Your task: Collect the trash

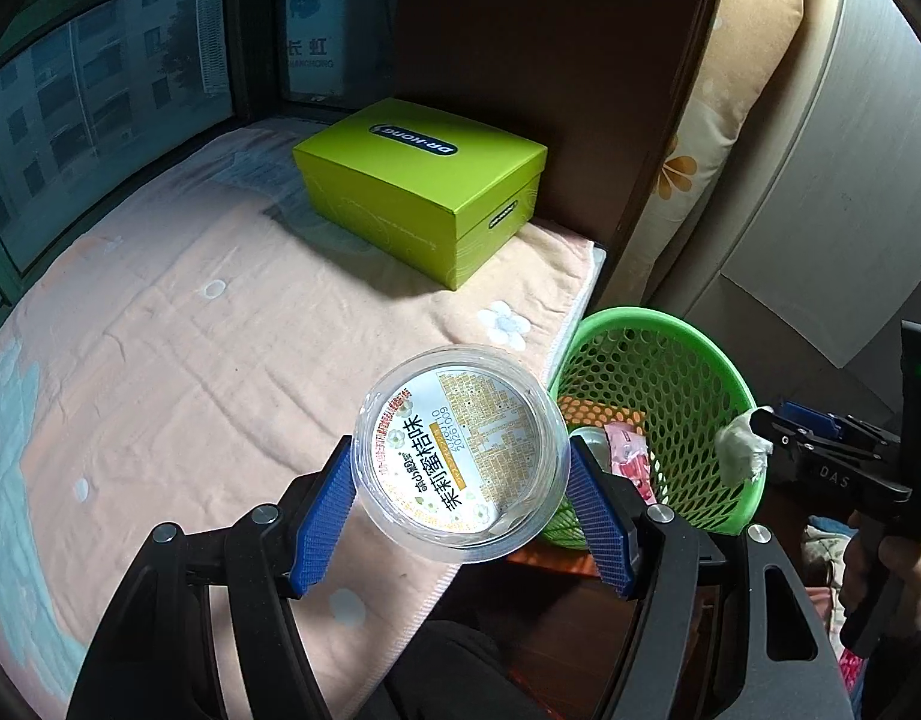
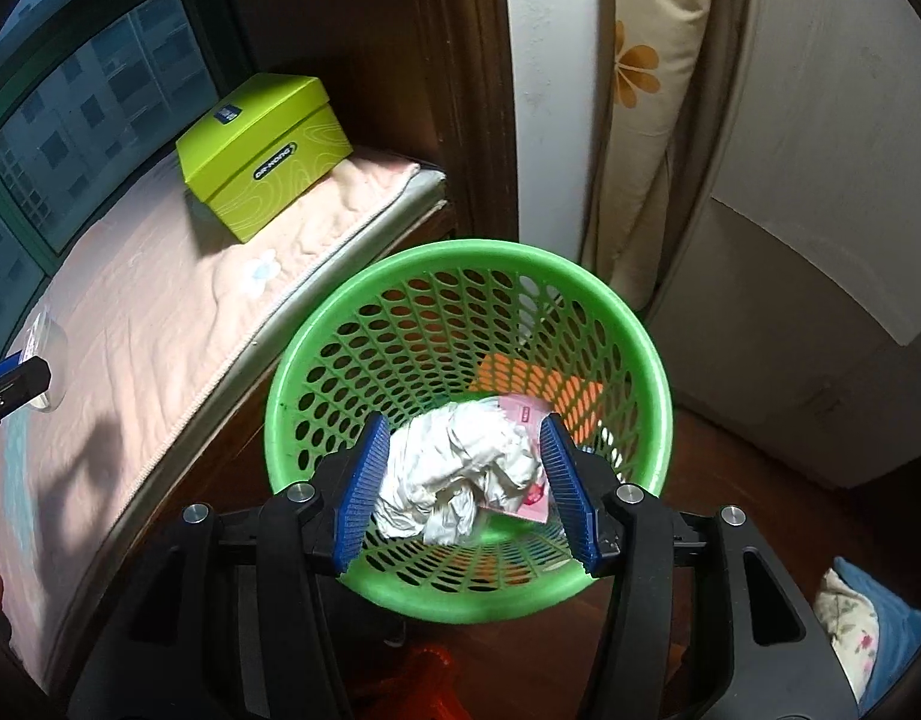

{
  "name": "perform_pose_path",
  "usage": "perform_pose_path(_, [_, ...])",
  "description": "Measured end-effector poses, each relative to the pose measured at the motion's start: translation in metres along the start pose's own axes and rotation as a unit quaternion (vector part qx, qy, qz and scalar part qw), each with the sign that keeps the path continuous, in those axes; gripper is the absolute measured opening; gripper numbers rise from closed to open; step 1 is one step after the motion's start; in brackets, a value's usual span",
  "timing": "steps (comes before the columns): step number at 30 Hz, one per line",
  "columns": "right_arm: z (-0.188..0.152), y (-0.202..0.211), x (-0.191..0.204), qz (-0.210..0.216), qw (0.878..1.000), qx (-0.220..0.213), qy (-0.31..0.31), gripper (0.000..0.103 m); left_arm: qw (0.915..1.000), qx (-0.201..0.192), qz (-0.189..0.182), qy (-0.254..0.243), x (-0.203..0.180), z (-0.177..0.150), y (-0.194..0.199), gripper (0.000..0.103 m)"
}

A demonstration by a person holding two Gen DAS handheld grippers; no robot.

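My left gripper [image 1: 459, 450] is shut on a clear plastic cup [image 1: 454, 498] with a printed foil lid, held over the bed's edge. The blue pads press on both sides of the cup. To its right stands a green mesh basket [image 1: 658, 324]. My right gripper [image 2: 465, 426] hangs over the basket [image 2: 316, 324], shut on a crumpled white tissue [image 2: 460, 468]; the left wrist view shows that tissue [image 1: 739, 444] at its tip above the rim. A pink wrapper [image 2: 529, 414] and an orange piece [image 2: 520, 378] lie inside the basket.
A lime-green box [image 1: 424, 180] sits on the pink bed sheet [image 1: 190, 360] by the window. A flowered cushion [image 2: 646, 90] and a white cabinet [image 2: 820, 300] stand behind the basket. The floor is dark wood. A person's hand [image 1: 880, 564] holds the right gripper's handle.
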State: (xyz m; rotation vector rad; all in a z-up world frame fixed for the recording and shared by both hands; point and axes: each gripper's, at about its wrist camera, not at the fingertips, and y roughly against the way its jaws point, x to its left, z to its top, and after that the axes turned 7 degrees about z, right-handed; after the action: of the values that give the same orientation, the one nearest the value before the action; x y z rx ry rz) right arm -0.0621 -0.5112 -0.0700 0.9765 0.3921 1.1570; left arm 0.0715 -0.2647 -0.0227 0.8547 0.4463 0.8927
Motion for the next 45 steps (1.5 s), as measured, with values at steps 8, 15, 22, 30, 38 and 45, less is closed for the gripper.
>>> perform_pose_path(8, [-0.001, 0.011, -0.019, 0.004, 1.000, -0.012, -0.020, 0.059, 0.9994, 0.005, -0.016, -0.030, -0.037, 0.009, -0.011, 0.066])
perform_pose_path(15, [-0.007, 0.024, -0.028, 0.006, 0.999, -0.021, -0.027, 0.063, 0.9981, 0.014, -0.026, -0.054, -0.070, 0.012, -0.025, 0.066])
perform_pose_path(22, [-0.013, 0.036, -0.036, 0.003, 0.999, -0.030, -0.031, 0.069, 0.9964, 0.025, -0.034, -0.074, -0.100, 0.015, -0.042, 0.066])
perform_pose_path(30, [-0.021, 0.041, -0.043, 0.007, 0.999, -0.032, -0.037, 0.074, 0.9945, 0.035, -0.046, -0.087, -0.127, 0.018, -0.056, 0.066])
perform_pose_path(38, [-0.027, 0.046, -0.045, 0.011, 0.998, -0.036, -0.043, 0.074, 0.9936, 0.026, -0.053, -0.097, -0.138, 0.021, -0.059, 0.077])
perform_pose_path(45, [-0.029, 0.049, -0.036, 0.020, 0.998, -0.041, -0.038, 0.075, 0.9949, 0.016, -0.055, -0.084, -0.124, 0.018, -0.047, 0.081])
